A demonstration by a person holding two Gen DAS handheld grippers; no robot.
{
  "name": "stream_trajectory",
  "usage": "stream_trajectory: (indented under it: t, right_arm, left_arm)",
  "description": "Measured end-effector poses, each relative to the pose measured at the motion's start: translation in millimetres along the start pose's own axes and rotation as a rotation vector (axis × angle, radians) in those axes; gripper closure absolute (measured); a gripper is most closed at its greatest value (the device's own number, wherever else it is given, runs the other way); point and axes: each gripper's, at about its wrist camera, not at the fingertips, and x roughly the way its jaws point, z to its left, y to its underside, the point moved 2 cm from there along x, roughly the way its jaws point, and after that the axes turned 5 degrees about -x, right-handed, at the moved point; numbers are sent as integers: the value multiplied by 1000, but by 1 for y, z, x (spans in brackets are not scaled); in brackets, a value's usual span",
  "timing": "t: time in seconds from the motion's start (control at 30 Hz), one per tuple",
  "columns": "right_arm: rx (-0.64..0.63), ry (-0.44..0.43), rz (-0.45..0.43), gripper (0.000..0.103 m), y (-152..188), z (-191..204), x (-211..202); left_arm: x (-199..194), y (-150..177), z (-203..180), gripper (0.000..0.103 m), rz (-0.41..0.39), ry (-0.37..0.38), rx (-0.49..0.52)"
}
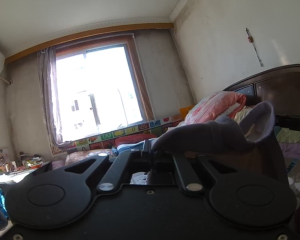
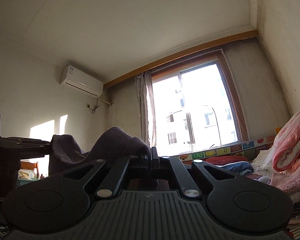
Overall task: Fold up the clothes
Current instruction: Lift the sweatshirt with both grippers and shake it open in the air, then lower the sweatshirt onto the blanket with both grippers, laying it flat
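Note:
A grey-purple knit garment (image 1: 220,136) is held up in the air between both grippers. My left gripper (image 1: 150,152) is shut on one edge of it; the ribbed cloth bulges up to the right of the fingers. My right gripper (image 2: 151,156) is shut on another edge of the same garment (image 2: 114,144), which sags to the left toward the other gripper's black body (image 2: 26,146). The right gripper's body also shows at the right edge of the left wrist view (image 1: 294,122). The garment's lower part is hidden behind the gripper bodies.
A bed with a dark wooden headboard (image 1: 280,88) holds a folded pink quilt (image 1: 214,106) and other clothes (image 2: 236,168). A bright window (image 1: 94,92) with a curtain is ahead. A cluttered desk (image 1: 22,164) stands at the left. An air conditioner (image 2: 82,81) hangs on the wall.

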Motion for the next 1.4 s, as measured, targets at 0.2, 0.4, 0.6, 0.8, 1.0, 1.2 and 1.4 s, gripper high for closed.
stream_trajectory:
  t: [0.2, 0.4, 0.6, 0.8, 1.0, 1.2, 1.4]
  right_arm:
    - [47, -21, 59, 99, 7, 1, -19]
    - [95, -6, 191, 99, 48, -11, 3]
    - [169, 28, 340, 99, 114, -36, 55]
    - [184, 49, 454, 99, 164, -64, 123]
    - [242, 67, 568, 99, 218, -98, 179]
    - [306, 85, 682, 99, 269, -131, 222]
    - [399, 109, 784, 99, 314, -164, 254]
  left_arm:
    - [-4, 25, -3, 101, 69, 40, -49]
    - [46, 75, 11, 101, 210, 24, -123]
    - [108, 127, 27, 101, 322, 11, -183]
    - [176, 164, 44, 101, 403, -8, -196]
    - [244, 208, 64, 101, 497, -3, -205]
    - [304, 246, 76, 101, 581, 11, -226]
    - [354, 281, 83, 101, 668, 23, -254]
